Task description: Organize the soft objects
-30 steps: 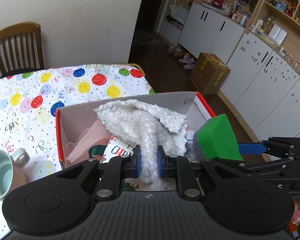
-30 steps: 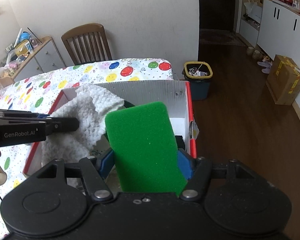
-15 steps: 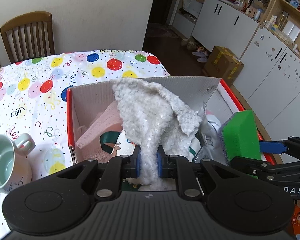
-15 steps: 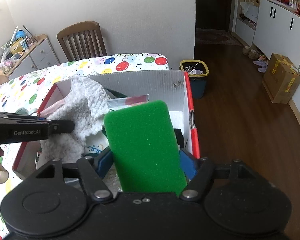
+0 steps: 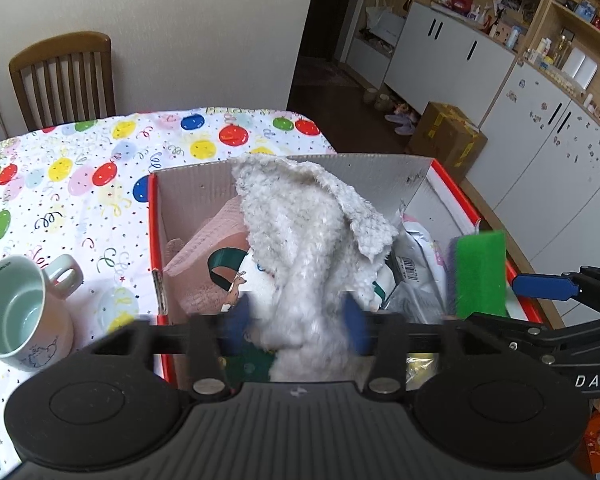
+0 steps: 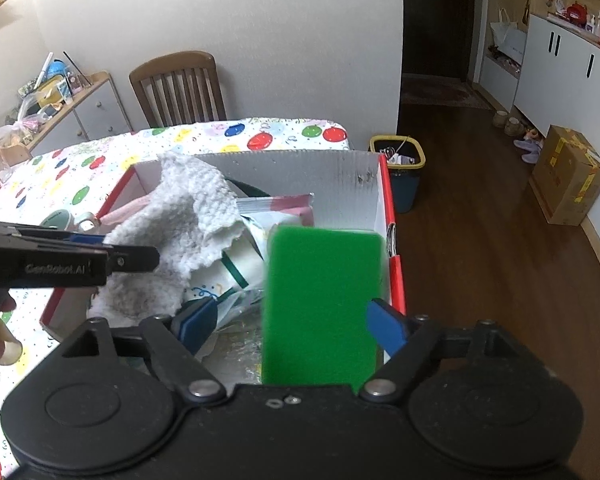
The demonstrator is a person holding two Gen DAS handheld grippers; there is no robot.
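Note:
A white fluffy cloth (image 5: 308, 240) droops over the things in a red-edged cardboard box (image 5: 153, 220). Its lower end lies between the blurred fingers of my left gripper (image 5: 296, 324), whose jaws are opening and do not press it. In the right wrist view a green sponge (image 6: 320, 300) stands upright inside the box's right wall (image 6: 388, 200). My right gripper (image 6: 292, 322) is opening too; its left finger (image 6: 198, 320) is clear of the sponge. The sponge (image 5: 480, 276) and a blue right finger (image 5: 544, 286) also show in the left wrist view.
The box also holds a pink cloth (image 5: 208, 248) and plastic bags (image 6: 260, 208). A pale green mug (image 5: 24, 312) stands on the balloon-print tablecloth (image 5: 80, 184) left of the box. Behind are a wooden chair (image 6: 178, 88), a yellow-rimmed bin (image 6: 398, 160) and a carton (image 6: 568, 176).
My left jaws have sprung apart and let go of the white cloth. The right jaws have widened off the green sponge, which now sits lower in the box.

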